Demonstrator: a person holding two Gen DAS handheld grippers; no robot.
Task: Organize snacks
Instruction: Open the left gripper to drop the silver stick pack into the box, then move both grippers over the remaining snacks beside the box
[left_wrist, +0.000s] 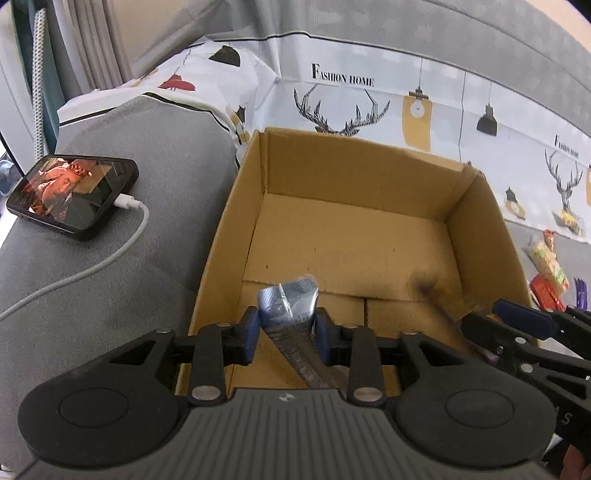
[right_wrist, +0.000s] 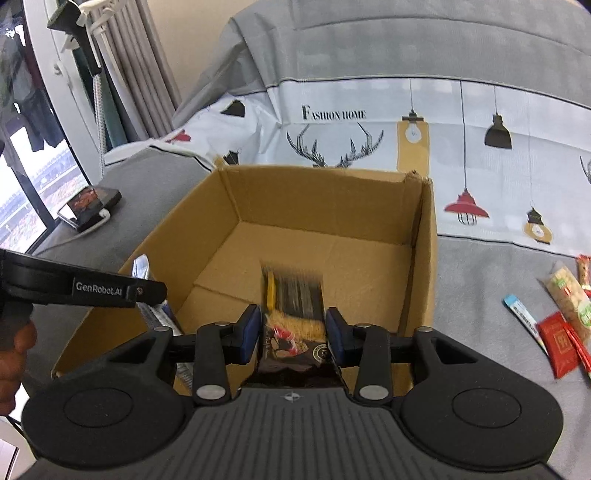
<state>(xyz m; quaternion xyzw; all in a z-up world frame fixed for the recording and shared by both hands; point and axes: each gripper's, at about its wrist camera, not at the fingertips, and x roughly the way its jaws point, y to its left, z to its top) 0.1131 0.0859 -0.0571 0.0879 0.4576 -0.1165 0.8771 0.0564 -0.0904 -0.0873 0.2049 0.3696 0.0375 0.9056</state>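
Note:
An open cardboard box (left_wrist: 476, 206) sits on the grey bed; it also shows in the right wrist view (right_wrist: 424, 236). My left gripper (left_wrist: 286, 328) is shut on a silver-blue snack packet (left_wrist: 288, 299) held over the box's near left part. My right gripper (right_wrist: 291, 328) is shut on a black and gold snack packet (right_wrist: 291, 306), blurred, held over the box's near right part. The right gripper's fingers (left_wrist: 524, 314) show at the box's right edge in the left wrist view. The left gripper's body (right_wrist: 85, 284) shows at the left in the right wrist view.
Several loose snack packets (right_wrist: 561, 321) lie on the bed right of the box, also in the left wrist view (left_wrist: 550, 266). A phone (left_wrist: 74, 192) on a white charging cable (left_wrist: 92, 266) lies left of the box. A printed sheet (right_wrist: 480, 147) lies behind the box.

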